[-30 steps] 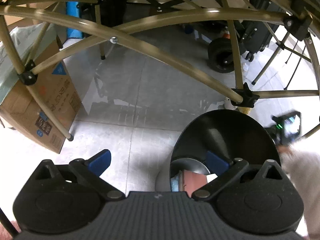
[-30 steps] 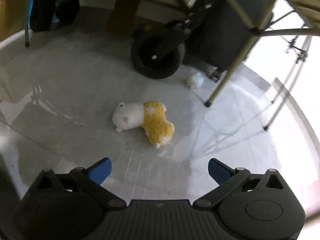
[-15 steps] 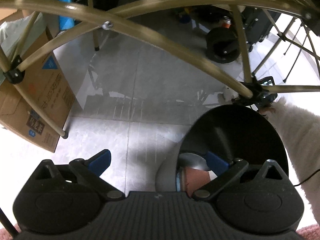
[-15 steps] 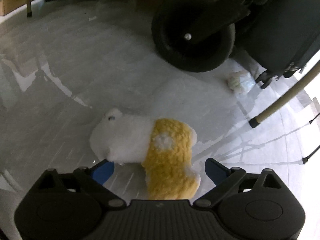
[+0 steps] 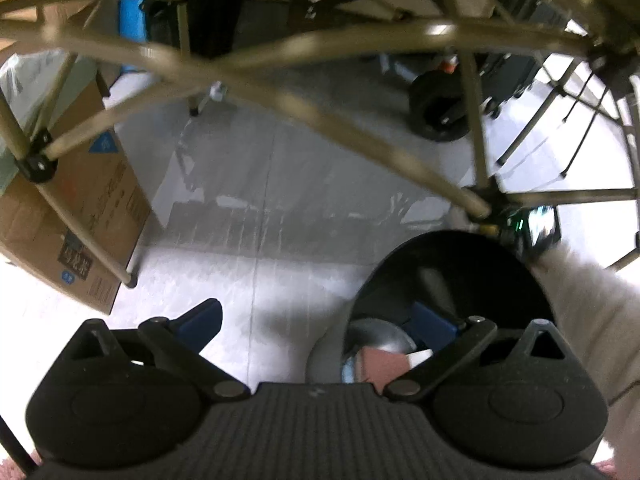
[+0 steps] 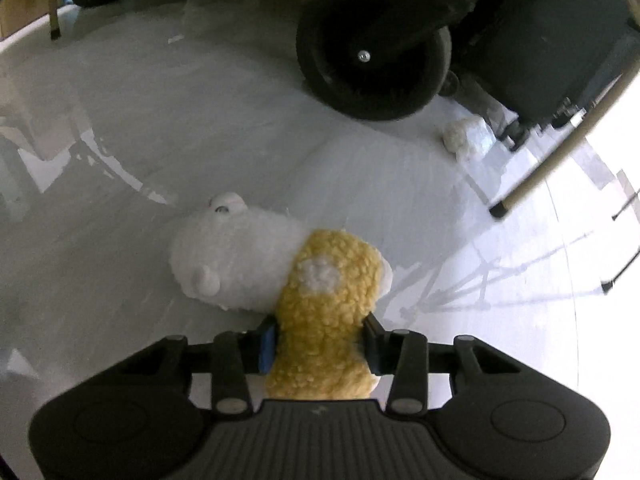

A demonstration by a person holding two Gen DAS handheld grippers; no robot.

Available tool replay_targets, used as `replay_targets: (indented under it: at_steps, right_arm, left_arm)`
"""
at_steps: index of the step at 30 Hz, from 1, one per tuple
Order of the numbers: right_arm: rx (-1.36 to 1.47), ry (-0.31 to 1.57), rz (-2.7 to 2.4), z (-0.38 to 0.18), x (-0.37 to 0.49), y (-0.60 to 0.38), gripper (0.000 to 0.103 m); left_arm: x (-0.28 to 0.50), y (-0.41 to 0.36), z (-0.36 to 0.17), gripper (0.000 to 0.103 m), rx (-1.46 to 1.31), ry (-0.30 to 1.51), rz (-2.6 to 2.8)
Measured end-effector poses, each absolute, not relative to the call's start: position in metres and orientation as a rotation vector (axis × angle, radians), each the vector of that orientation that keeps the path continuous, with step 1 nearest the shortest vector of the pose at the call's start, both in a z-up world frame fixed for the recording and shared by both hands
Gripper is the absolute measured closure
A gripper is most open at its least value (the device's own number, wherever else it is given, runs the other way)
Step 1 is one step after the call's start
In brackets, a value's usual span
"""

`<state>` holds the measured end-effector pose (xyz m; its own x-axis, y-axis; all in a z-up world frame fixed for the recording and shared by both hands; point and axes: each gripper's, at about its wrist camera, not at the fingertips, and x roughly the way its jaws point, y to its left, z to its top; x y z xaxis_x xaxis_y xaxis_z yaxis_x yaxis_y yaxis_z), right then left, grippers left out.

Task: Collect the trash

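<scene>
In the right wrist view a white and yellow plush toy (image 6: pixel 280 264) lies on the grey floor. My right gripper (image 6: pixel 318 340) is shut on its yellow body. A crumpled white wad (image 6: pixel 466 138) lies farther off by a black wheel (image 6: pixel 372 52). In the left wrist view my left gripper (image 5: pixel 316 320) is open and empty, above the floor. Its right finger (image 5: pixel 434 322) hangs over the mouth of a dark round bin (image 5: pixel 448 300) that holds some trash (image 5: pixel 384 364). The right hand in a pale sleeve (image 5: pixel 592 320) shows at the bin's far side.
Tan folding-table struts (image 5: pixel 360 136) cross above the floor in the left wrist view. A cardboard box (image 5: pixel 76 208) stands at the left. A wheeled black cart (image 6: pixel 560 32) and a tan table leg (image 6: pixel 560 148) stand at the right in the right wrist view.
My right gripper has moved down onto the plush toy and closed on its yellow body. The left gripper has stayed open over the bin, shifting slightly.
</scene>
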<state>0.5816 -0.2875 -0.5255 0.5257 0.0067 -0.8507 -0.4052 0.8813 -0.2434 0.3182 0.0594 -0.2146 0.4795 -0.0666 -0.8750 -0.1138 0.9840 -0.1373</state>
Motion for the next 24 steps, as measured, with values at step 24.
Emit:
replay_targets:
  at_steps: [24]
  right_arm:
    - [-0.262,0.994,-0.038,-0.317,0.316,-0.286,0.063]
  left_arm:
    - [0.231,0.055,-0.146,0.000,-0.150,0.862,-0.012]
